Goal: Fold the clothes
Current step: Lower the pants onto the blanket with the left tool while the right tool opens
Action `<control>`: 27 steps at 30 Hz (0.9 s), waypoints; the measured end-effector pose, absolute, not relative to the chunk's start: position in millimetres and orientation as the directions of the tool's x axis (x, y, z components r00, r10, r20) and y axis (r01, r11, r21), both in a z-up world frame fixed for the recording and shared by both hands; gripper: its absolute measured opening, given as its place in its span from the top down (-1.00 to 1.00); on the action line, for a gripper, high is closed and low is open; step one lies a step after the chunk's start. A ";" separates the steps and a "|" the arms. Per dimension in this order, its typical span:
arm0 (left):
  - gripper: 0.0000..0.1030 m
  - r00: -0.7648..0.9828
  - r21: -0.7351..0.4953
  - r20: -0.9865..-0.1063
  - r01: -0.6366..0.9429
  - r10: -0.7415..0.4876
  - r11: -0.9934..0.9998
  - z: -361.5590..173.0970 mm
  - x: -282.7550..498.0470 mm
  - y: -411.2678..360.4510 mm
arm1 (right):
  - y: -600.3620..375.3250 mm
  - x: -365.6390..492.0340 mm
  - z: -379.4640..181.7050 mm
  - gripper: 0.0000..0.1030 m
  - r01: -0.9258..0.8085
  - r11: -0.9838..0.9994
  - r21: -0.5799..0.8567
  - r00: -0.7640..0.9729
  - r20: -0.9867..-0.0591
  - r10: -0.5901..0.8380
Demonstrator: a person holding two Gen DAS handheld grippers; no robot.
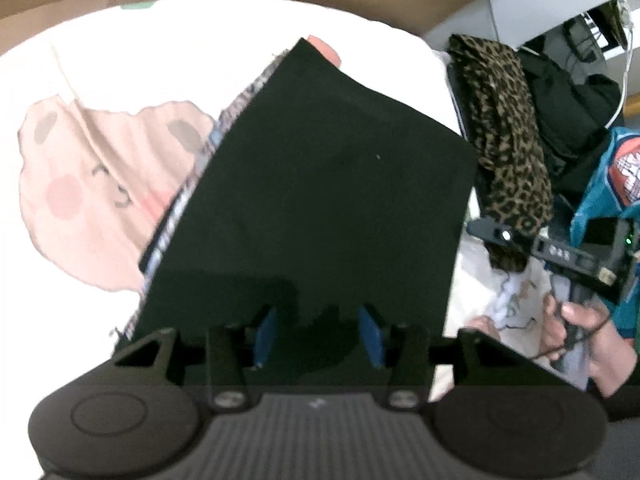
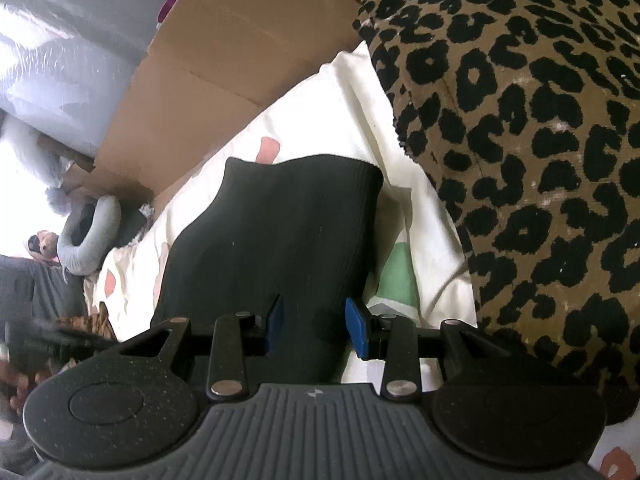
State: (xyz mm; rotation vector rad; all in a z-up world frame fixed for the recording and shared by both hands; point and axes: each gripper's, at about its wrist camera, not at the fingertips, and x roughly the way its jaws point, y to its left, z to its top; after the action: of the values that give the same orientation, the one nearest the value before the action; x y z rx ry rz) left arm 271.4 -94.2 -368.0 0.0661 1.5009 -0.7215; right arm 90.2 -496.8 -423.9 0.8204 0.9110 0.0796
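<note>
One black garment (image 1: 320, 200), folded flat, lies on the white patterned bedsheet (image 1: 120, 56) with a striped edge along its left side. Left tool (image 1: 320, 334): blue pads apart, over the near edge, nothing clamped. Right tool (image 2: 316, 326): pads apart, black fabric (image 2: 276, 232) lying between them, not pinched. One leopard-print garment (image 2: 520, 120) piled to the right. Cardboard box wall (image 2: 208, 80) behind the bed. Only the left view shows the hand (image 1: 576, 336) holding the right tool's handle.
</note>
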 end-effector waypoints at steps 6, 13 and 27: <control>-0.02 0.052 -0.343 -0.906 0.491 -0.420 0.801 -360.8 301.2 -110.8 | -495.6 86.1 -426.4 0.28 0.272 0.706 0.654 0.616 -0.682 0.394; -0.28 0.111 -0.339 -0.893 0.473 -0.436 0.814 -362.3 336.8 -107.1 | -490.8 84.7 -429.1 0.23 0.274 0.697 0.663 0.601 -0.683 0.415; -0.42 0.132 -0.329 -0.872 0.557 -0.472 0.762 -394.7 340.4 -114.0 | -486.4 83.6 -453.9 0.09 0.361 0.596 0.717 0.590 -0.671 0.449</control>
State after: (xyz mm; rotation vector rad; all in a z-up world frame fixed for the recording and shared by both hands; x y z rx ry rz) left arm 340.4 -114.0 -394.7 0.0826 1.2295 -0.7483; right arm 83.6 -486.4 -453.9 0.9722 0.9794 0.0620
